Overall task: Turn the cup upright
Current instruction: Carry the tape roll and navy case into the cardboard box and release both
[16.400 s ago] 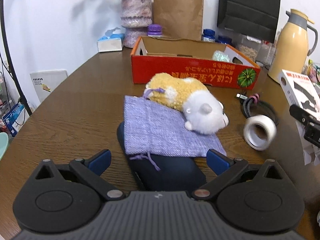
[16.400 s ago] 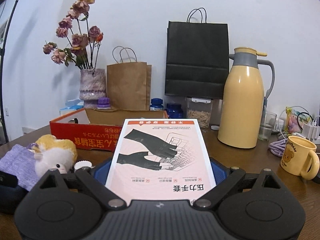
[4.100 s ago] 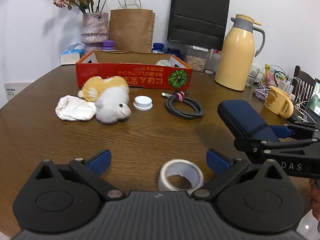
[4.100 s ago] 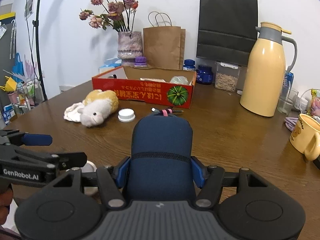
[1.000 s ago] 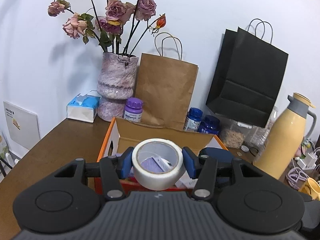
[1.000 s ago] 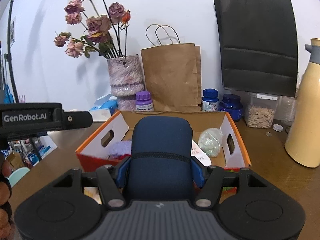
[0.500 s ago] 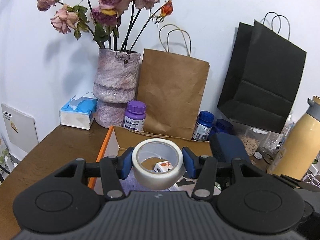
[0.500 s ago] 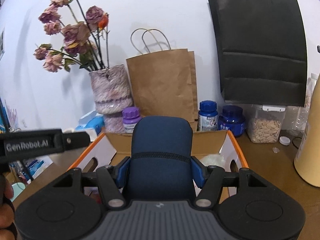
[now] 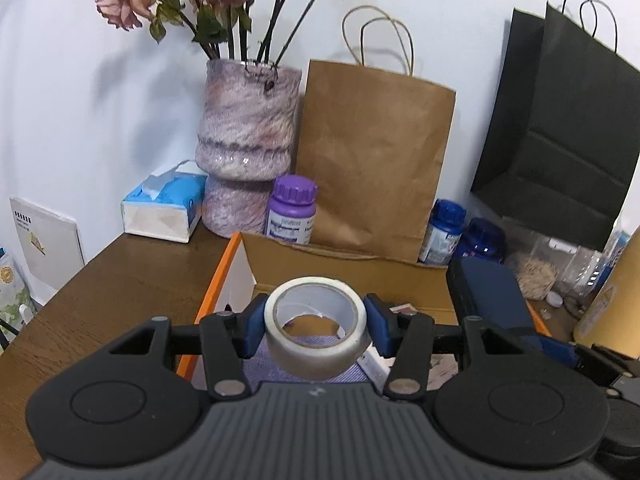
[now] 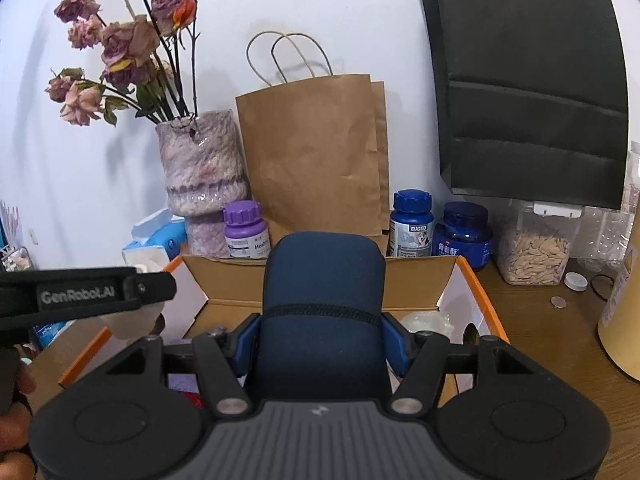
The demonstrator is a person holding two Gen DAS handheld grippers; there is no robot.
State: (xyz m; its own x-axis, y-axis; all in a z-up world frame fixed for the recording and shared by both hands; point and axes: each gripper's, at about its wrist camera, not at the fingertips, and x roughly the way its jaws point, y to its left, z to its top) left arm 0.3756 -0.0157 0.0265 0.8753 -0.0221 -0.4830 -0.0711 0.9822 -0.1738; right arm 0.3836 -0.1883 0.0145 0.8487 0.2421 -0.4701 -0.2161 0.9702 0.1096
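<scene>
No cup shows in either view. My left gripper (image 9: 316, 322) is shut on a roll of clear tape (image 9: 316, 356), held over the left part of an open orange cardboard box (image 9: 224, 276). My right gripper (image 10: 322, 340) is shut on a dark blue fabric case (image 10: 322, 280), held over the same box (image 10: 476, 280). In the left wrist view the blue case (image 9: 488, 292) hangs to the right of the tape. In the right wrist view the left gripper's side (image 10: 80, 296) crosses the left edge. A purple pouch (image 9: 280, 364) lies in the box under the tape.
Behind the box stand a mottled vase (image 9: 248, 136) of dried roses, a brown paper bag (image 9: 372, 152), a black bag (image 10: 528, 88), a purple bottle (image 10: 245, 232), blue bottles (image 10: 412, 220) and a seed jar (image 10: 536, 248). A tissue box (image 9: 164, 204) sits at the left, a yellow flask (image 10: 624, 320) at the right.
Both grippers have travelled forward over the box toward the wall and dropped a little; the vase and bags look larger. Each still holds its object as before.
</scene>
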